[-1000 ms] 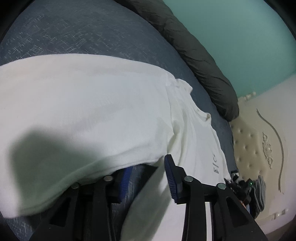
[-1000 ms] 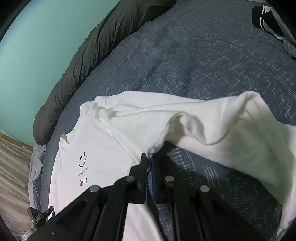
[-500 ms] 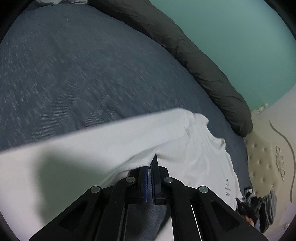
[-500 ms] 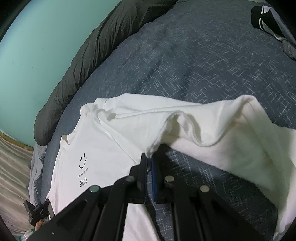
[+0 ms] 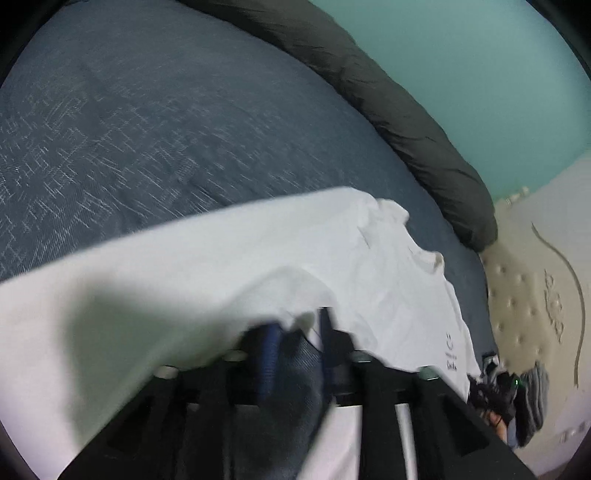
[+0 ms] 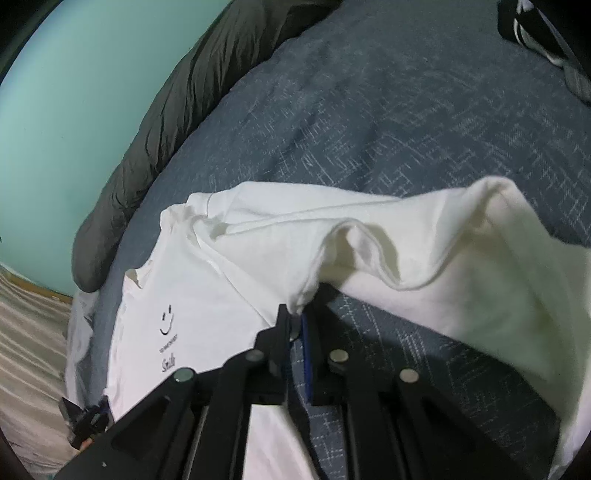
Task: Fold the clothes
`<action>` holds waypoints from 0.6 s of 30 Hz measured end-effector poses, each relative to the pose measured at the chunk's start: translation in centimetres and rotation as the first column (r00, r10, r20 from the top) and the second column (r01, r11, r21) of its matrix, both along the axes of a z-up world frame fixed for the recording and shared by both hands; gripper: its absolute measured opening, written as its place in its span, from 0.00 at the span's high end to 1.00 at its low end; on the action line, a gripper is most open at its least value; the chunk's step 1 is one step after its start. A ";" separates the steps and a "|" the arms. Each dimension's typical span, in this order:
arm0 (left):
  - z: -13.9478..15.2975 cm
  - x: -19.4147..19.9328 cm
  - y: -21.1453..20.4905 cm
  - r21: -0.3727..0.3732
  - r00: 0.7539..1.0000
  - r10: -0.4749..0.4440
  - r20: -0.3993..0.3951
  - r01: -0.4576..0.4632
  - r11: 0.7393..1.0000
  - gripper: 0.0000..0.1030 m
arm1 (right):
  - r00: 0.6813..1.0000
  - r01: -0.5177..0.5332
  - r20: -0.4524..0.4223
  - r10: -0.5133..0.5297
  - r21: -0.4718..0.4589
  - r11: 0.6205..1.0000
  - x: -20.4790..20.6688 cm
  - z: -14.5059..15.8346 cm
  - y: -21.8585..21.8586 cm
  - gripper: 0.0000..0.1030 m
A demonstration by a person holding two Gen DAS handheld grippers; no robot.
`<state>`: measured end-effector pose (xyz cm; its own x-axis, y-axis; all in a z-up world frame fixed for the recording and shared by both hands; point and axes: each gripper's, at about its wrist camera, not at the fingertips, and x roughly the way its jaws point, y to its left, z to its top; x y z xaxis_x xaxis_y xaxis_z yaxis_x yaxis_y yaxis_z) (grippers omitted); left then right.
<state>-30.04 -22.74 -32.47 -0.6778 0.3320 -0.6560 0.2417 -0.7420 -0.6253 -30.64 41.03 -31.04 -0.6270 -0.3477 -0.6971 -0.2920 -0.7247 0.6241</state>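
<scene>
My left gripper [image 5: 297, 332] is blurred, but I can see its jaws coming apart, with a gap between the blue pads [image 5: 269, 345]; the shirt [image 5: 229, 266] edge droops at their tips and I see no pad pressing on it, so I read it as released. My right gripper [image 6: 294, 325] is nearly closed and pinches a bunched fold of the shirt [image 6: 258, 258] between its pads, though the jaws are starting to ease apart.

From the right wrist I see the white shirt spread over the blue bedspread [image 6: 388, 110], chest up, with a smiley print [image 6: 166, 319] and small lettering under it. The cloth to the right of my pinch is lifted into a loose ridge [image 6: 424, 251] folded back over the rest.

Past the shirt, a dark rolled duvet [image 6: 177, 92] lies along the teal wall [image 6: 74, 74]. A tufted cream headboard [image 5: 524, 295] shows in the left view. Dark clothing [image 6: 543, 33] sits at the bedspread's far corner.
</scene>
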 end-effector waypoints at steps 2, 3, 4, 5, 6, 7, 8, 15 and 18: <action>-0.1 -0.1 1.1 0.006 0.999 -0.037 0.002 0.037 0.999 0.58 | 1.000 -0.003 -0.002 0.003 -0.005 1.000 0.2 0.0 0.0 0.91; -0.3 -0.3 1.6 0.002 0.998 -0.056 0.008 0.056 0.998 0.58 | 1.000 -0.004 -0.002 0.004 -0.005 1.000 0.3 0.0 0.0 0.90; -0.6 -0.6 2.0 0.002 0.998 -0.065 0.019 0.065 0.998 0.59 | 1.000 -0.004 -0.003 0.004 -0.006 1.000 0.3 0.0 0.0 0.90; -0.9 -0.9 2.4 0.004 0.997 -0.072 0.031 0.072 0.997 0.60 | 1.000 -0.003 -0.003 0.003 -0.008 1.000 0.4 0.0 0.0 0.90; -1.3 -1.3 2.5 0.017 0.997 -0.069 0.038 0.068 0.998 0.60 | 1.000 -0.001 -0.002 0.001 -0.012 1.000 0.4 0.0 0.0 0.90; -1.6 -1.7 2.5 0.031 0.997 -0.064 0.039 0.063 0.998 0.60 | 1.000 0.000 -0.002 0.000 -0.014 1.000 0.4 0.0 0.0 0.90; -1.9 -2.0 2.5 0.045 0.997 -0.060 0.040 0.059 0.997 0.69 | 1.000 -0.001 -0.003 0.001 -0.015 1.000 0.4 0.0 0.0 0.90; -1.6 -2.7 2.1 0.004 0.998 -0.045 0.040 0.045 0.999 0.94 | 0.999 -0.026 -0.021 0.026 -0.009 1.000 0.4 0.2 0.0 0.90; -1.0 -2.7 1.6 -0.027 0.999 -0.017 0.032 0.017 0.999 0.95 | 0.999 -0.020 -0.035 0.020 0.010 1.000 0.4 0.3 0.1 0.92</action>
